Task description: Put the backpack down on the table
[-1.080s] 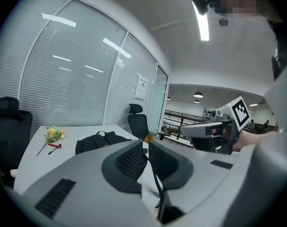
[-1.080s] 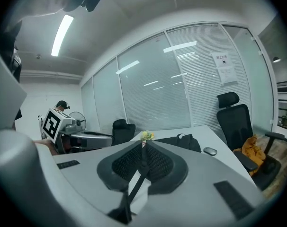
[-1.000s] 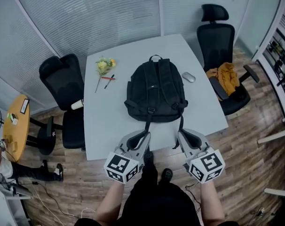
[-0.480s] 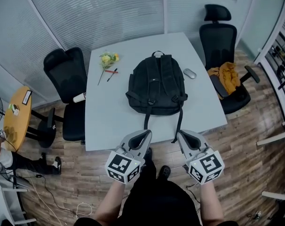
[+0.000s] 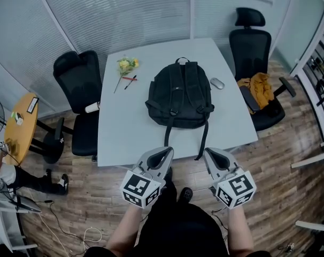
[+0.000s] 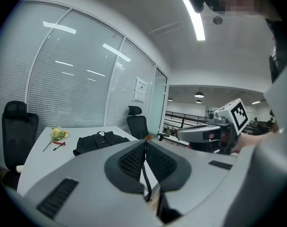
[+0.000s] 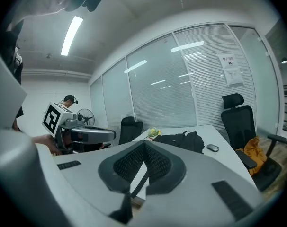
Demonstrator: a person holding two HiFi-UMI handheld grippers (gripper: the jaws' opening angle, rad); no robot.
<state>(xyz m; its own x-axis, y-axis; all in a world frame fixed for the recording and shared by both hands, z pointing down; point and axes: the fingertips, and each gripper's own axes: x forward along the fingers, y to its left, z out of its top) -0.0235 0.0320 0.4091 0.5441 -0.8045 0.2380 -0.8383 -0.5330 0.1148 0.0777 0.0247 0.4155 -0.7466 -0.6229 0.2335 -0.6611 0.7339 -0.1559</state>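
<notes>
1. Lying flat mid-table (image 5: 124,135), the pack (image 5: 179,92) is back panel up, w/ grab loop at 12 o'clock and base at 6.
2. Its two straps (image 5: 169,130) trail toward 6 and hang over the near table edge.
3. L gripper (image 5: 167,150) is off the table at the pack's 7 o'clock, tip pointing to 12. In the left gripper view its pads are pressed together w/ nothing clamped.
4. R gripper (image 5: 208,151) is at the pack's 5 o'clock, level w/ the L one and also pointing to 12. Its pads meet too and grip nothing.
5. In the head view the strap ends show just beyond both tips. Whether they touch can't be judged from there.
6. Marker cubes on both grippers face up, side by side, w/ the person's dark-clothed body between them at 6.
7. A mouse (image 5: 217,83) lies on the table at the pack's 2 o'clock, near but apart.
8. A flower (image 5: 124,66) lies at the pack's 10 o'clock, toward the far-left corner. A pen (image 5: 128,81) is just beside its stem, at the flower's 5.
9. A black chair (image 5: 76,84) stands at the table's 9 o'clock, w/ a white cup (image 5: 91,107) by the table edge. Can't tell what the cup rests on.
10. A 2nd chair (image 5: 253,42) stands at the table's 2 o'clock, w/ an orange garment (image 5: 256,87) on its seat.
11. A round yellow side table (image 5: 17,135) stands well apart at 9, on a wood floor (image 5: 279,186).
</notes>
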